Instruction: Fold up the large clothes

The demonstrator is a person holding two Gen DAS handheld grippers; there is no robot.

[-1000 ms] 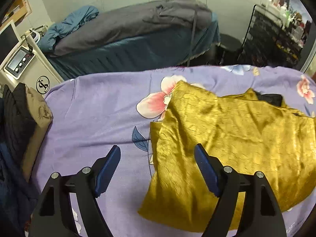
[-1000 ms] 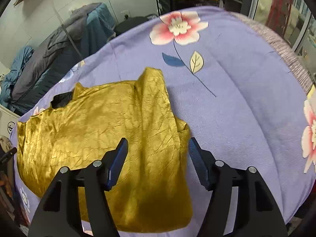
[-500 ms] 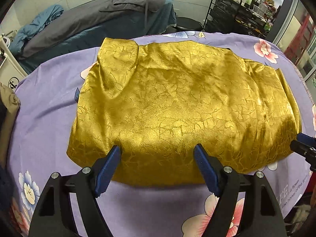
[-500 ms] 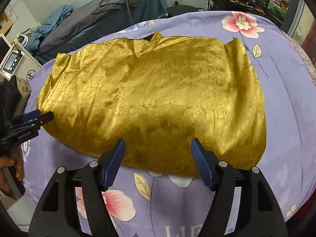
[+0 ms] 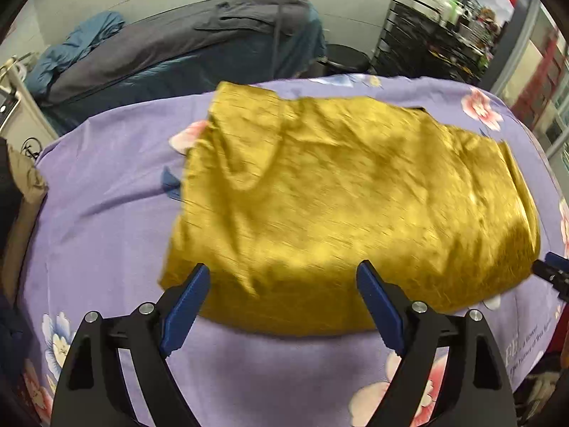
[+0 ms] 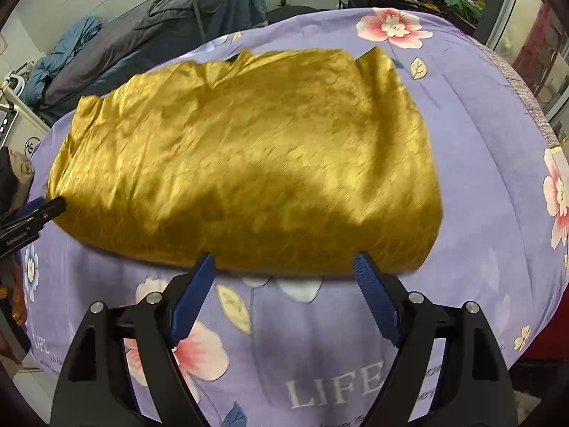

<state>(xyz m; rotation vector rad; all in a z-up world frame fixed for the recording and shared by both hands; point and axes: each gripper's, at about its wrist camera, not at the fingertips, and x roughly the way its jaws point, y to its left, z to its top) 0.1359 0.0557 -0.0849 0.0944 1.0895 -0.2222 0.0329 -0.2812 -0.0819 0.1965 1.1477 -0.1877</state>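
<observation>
Purple flowered sheet [image 6: 480, 135] is covering the worktop, bare at bottom and right of both frames. Left tool [image 5: 281, 306] and right tool [image 6: 284, 295], just spreading wider, are pinching nothing, hovering at the near edge of the gold garment [image 6: 249, 149] lying mid-frame; likely gripping that hem next.

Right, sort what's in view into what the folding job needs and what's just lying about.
For the job:
gold garment
left claw, open
right claw, open

Lying about:
floral purple sheet (work surface)
grey bedding
blue quilt
black shelving
</observation>
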